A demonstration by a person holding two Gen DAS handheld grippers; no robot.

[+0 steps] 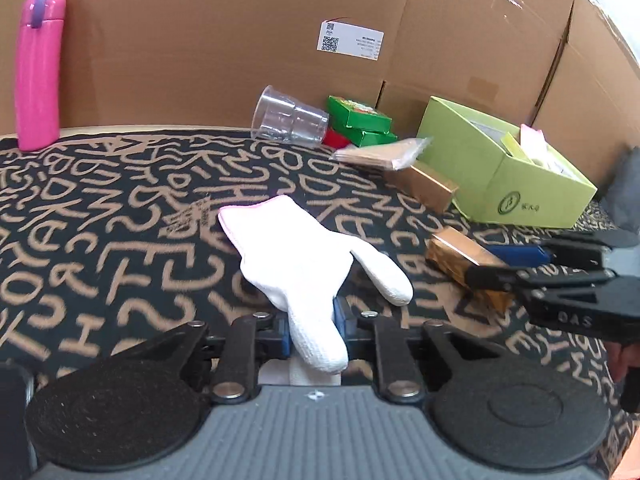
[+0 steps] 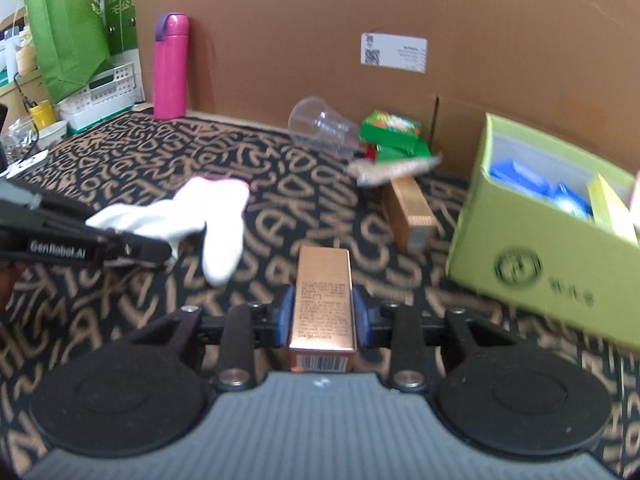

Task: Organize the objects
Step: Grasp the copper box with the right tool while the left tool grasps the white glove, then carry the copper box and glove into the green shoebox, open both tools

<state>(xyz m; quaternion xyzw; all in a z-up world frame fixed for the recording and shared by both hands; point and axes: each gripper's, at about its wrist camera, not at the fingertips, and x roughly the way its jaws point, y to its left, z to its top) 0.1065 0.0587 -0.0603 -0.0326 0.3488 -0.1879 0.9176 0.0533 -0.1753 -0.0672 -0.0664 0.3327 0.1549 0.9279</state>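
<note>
My left gripper [image 1: 312, 328] is shut on a white glove [image 1: 304, 256], pinching one of its fingers; the glove hangs over the patterned cloth and also shows in the right wrist view [image 2: 208, 216]. My right gripper [image 2: 322, 316] is shut on a copper-gold box [image 2: 323, 292], held end-on between the blue pads. It shows from the side in the left wrist view [image 1: 464, 264], with the right gripper [image 1: 516, 264] closed on it. An open lime-green box [image 1: 512, 176], also in the right wrist view [image 2: 552, 240], stands at the right with items inside.
A pink bottle [image 1: 38, 68] stands at the back left against the cardboard wall [image 1: 240, 40]. A clear cup [image 1: 290, 118] lies on its side beside green boxes [image 1: 360, 120]. A plastic-wrapped packet [image 1: 384, 154] rests on a second gold box [image 1: 428, 186]. Baskets and bags [image 2: 72, 60] stand beyond the left edge.
</note>
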